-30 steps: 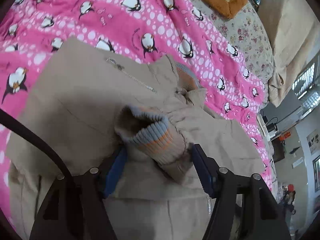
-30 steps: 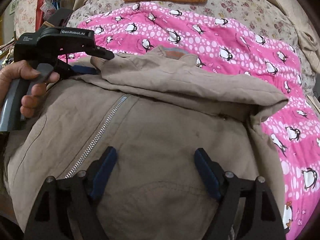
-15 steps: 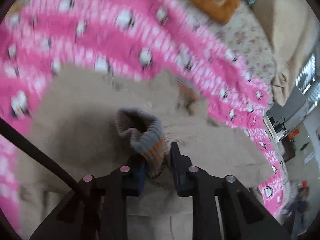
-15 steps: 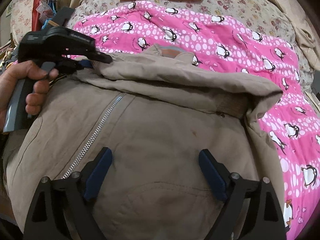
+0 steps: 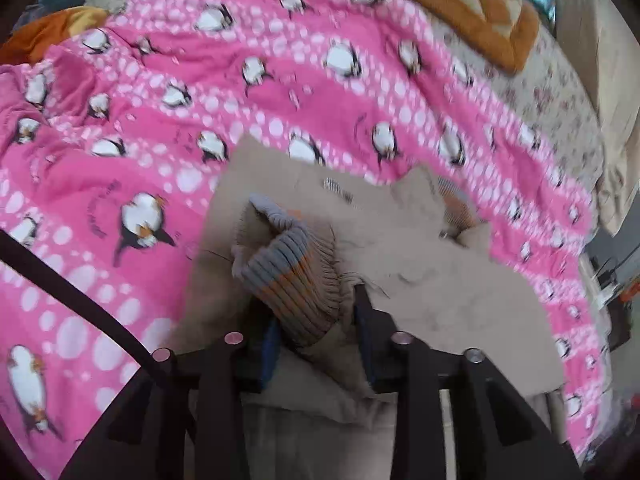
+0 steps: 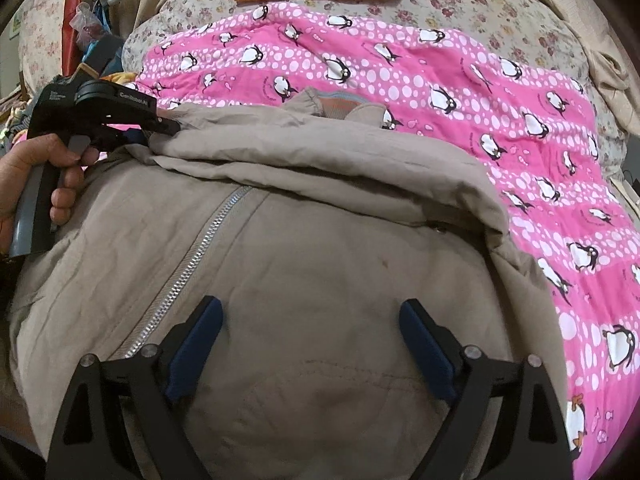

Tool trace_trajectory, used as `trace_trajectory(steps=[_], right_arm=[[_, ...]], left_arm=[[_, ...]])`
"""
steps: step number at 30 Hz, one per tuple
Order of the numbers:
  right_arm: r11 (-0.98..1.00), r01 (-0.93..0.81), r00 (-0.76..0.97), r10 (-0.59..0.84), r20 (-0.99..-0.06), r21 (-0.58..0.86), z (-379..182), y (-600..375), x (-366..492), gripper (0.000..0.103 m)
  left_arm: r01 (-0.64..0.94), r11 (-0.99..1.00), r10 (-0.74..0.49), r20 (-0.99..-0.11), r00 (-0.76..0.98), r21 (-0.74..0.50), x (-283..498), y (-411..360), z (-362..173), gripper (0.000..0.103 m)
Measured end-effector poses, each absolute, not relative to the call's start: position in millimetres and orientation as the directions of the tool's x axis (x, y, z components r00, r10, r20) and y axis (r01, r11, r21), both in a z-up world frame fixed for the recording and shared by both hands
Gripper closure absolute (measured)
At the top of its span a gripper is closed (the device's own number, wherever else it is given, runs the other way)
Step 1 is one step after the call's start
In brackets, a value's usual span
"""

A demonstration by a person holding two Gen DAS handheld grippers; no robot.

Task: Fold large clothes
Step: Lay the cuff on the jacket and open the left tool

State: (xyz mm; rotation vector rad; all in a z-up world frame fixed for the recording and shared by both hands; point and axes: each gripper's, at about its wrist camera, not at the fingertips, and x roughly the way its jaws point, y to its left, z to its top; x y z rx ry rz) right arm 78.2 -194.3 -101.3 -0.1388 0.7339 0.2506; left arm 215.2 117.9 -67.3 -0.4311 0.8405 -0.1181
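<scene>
Clamping now: my left gripper (image 5: pixel 316 320), spread wide a second ago, has pinched the striped knit cuff (image 5: pixel 292 276) of the sleeve and lifted it off the tan jacket (image 6: pixel 320 280) lying on the pink penguin blanket (image 6: pixel 520 120). Right gripper (image 6: pixel 310 344) stays spread, holding nothing, over the jacket front beside the zipper (image 6: pixel 188 268). Sleeve fold looks started, not laid.

Motion blur, hidden fingertips and cropped jacket edges.

The left view is smeared, so the blanket (image 5: pixel 320 92) pattern and the jacket (image 5: pixel 440 292) zip look soft. The cuff (image 5: pixel 292 276) hides the left gripper (image 5: pixel 316 320) pads. In the right view, the jacket (image 6: pixel 320 264) runs past the bottom edge, and its folded sleeve (image 6: pixel 320 156) covers the left gripper (image 6: pixel 160 130) tips.
</scene>
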Motion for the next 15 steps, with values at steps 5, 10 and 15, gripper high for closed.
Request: trace_trajectory(steps=[5, 10, 15], right_arm=[[0.993, -0.117, 0.83, 0.098, -0.548, 0.001, -43.4, -238.8, 86.0, 0.024], [0.998, 0.011, 0.769, 0.03, -0.639, 0.06, -24.8, -273.0, 157.0, 0.1], [0.999, 0.042, 0.681, -0.045, -0.73, -0.022, -74.9, -270.4, 200.5, 0.101]], left_arm=[[-0.202, 0.91, -0.058, -0.596, 0.801, -0.361, 189.3, 146.4, -33.4, 0.09], [-0.098, 0.926, -0.108, -0.504, 0.857, -0.365, 182.3, 129.4, -19.3, 0.091], [-0.027, 0.981, -0.117, -0.706, 0.699, -0.19, 217.1, 77.7, -64.4, 0.103]])
